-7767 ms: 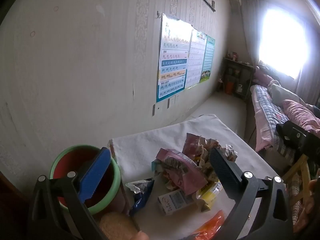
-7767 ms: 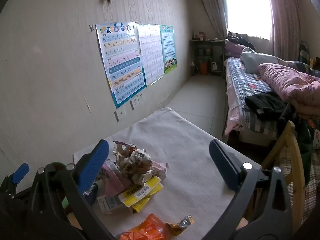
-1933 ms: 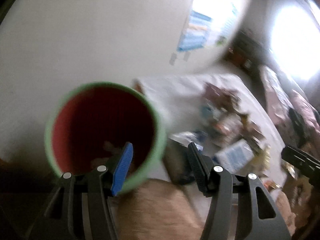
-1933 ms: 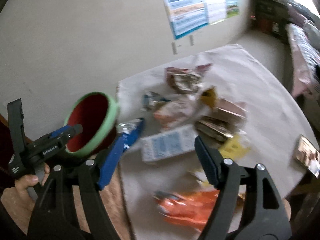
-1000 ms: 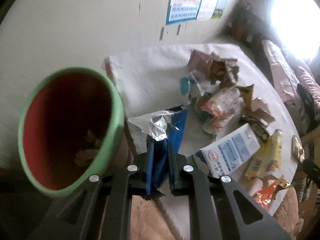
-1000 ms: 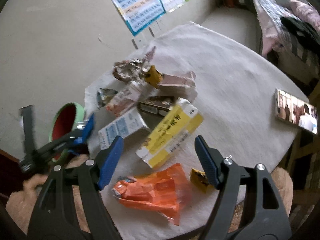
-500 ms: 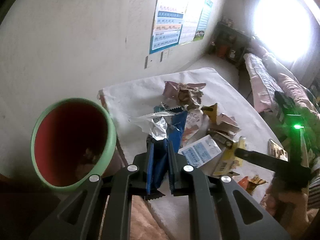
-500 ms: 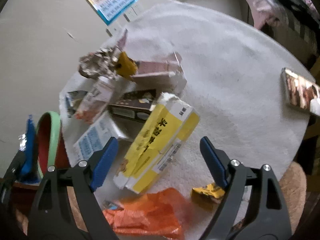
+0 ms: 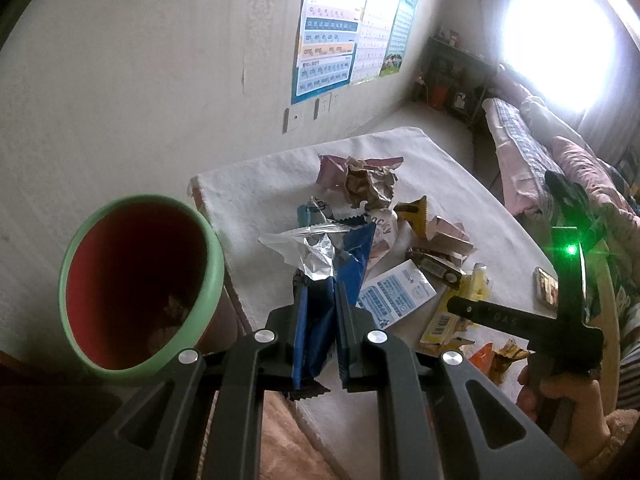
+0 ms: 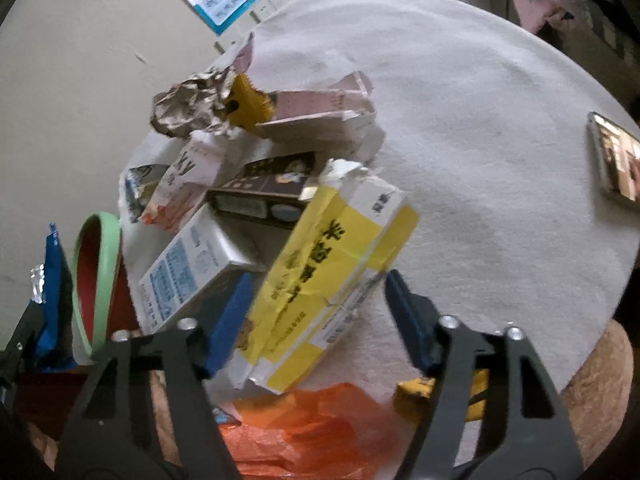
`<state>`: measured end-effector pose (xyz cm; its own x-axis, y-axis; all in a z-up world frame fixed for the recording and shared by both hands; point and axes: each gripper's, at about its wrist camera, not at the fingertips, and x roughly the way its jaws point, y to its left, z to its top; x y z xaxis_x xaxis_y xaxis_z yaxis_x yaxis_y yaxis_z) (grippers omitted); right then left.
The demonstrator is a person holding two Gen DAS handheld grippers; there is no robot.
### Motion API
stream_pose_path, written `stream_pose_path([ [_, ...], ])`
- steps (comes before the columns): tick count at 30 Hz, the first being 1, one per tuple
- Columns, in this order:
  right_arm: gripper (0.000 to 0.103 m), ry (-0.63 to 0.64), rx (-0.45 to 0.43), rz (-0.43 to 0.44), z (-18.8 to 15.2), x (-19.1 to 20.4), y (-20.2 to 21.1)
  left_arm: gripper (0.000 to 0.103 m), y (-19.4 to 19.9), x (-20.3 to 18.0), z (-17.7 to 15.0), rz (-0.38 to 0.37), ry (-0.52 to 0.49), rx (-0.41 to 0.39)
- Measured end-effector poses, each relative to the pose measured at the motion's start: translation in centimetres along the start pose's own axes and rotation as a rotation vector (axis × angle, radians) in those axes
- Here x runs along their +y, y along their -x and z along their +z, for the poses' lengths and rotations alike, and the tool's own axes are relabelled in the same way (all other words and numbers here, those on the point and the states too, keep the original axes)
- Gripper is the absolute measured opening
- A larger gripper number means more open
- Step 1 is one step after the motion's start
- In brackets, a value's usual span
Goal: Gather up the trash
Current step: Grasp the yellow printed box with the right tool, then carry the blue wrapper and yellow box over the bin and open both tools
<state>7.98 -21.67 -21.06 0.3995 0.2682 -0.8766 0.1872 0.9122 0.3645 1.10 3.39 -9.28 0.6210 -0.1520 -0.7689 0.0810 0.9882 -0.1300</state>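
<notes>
My left gripper (image 9: 320,312) is shut on a blue foil wrapper (image 9: 348,252), held above the table just right of the green-rimmed red bin (image 9: 140,296). Scraps lie in the bin's bottom. In the right wrist view the same wrapper (image 10: 52,280) and bin (image 10: 96,280) show at the left edge. My right gripper (image 10: 316,284) points steeply down over a torn yellow and white carton (image 10: 332,264). The carton lies between its blue pads (image 10: 236,304). Its jaws are closing, and the pads stand just clear of the carton's sides.
On the white-clothed round table (image 10: 480,160) lie a blue-printed white carton (image 10: 188,264), a black box (image 10: 260,192), a pink carton (image 10: 320,112), crumpled paper (image 10: 192,104), an orange bag (image 10: 308,432), a small yellow wrapper (image 10: 416,396) and a phone (image 10: 616,160). A bed (image 9: 520,148) stands beyond.
The left gripper rose with the blue wrapper and now holds still beside the bin. The right gripper came down over the yellow carton and its jaws narrowed around it.
</notes>
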Motion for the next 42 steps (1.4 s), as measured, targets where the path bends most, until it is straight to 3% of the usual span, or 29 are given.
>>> stream_pose_path([
  [8, 0.039, 0.002, -0.047, 0.037, 0.1, -0.3, 1.9, 0.011, -0.2, -0.1, -0.1, 0.003, 0.000, 0.003],
  [16, 0.038, 0.002, -0.158, 0.091, 0.3, -0.3, 6.5, 0.011, 0.3, 0.0, 0.0, 0.001, 0.012, -0.019],
  [31, 0.038, 0.169, -0.320, 0.197, -0.1, 6.5, 13.8, 0.011, 3.2, 3.2, 1.1, 0.029, 0.098, -0.092],
  [42, 0.038, 0.249, -0.300, 0.207, -1.0, 9.9, 13.9, 0.011, 4.1, 5.9, 0.7, 0.050, 0.157, -0.119],
])
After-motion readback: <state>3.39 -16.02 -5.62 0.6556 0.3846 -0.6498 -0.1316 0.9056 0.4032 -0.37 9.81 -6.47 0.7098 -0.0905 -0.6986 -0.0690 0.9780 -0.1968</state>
